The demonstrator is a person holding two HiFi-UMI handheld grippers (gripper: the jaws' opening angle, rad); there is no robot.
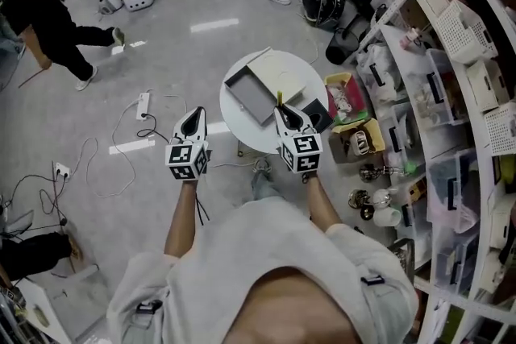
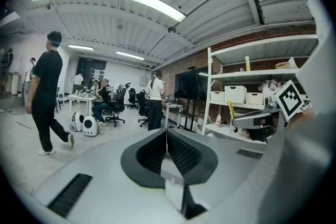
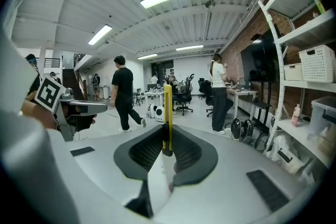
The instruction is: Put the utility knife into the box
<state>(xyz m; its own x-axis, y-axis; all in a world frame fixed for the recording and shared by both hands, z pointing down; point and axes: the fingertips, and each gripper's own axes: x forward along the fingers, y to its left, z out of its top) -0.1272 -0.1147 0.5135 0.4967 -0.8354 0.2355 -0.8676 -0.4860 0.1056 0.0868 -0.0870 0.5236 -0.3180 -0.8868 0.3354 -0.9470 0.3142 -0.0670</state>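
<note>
My right gripper point(image 1: 281, 110) is shut on a slim yellow utility knife point(image 3: 167, 117), which stands upright out of the jaws; in the head view the utility knife point(image 1: 280, 100) shows as a short yellow sliver above the round white table point(image 1: 246, 129). The grey open box point(image 1: 251, 94) lies on that table with its white lid point(image 1: 284, 80) beside it, just ahead and left of the right gripper. My left gripper point(image 1: 193, 119) is shut with nothing in it, held over the floor left of the table. Both grippers point level into the room.
White shelving point(image 1: 451, 93) crammed with bins and bottles runs along the right. Cables and a power strip point(image 1: 143, 104) lie on the floor to the left. A person in black point(image 1: 48, 20) walks at far left; others stand at desks beyond.
</note>
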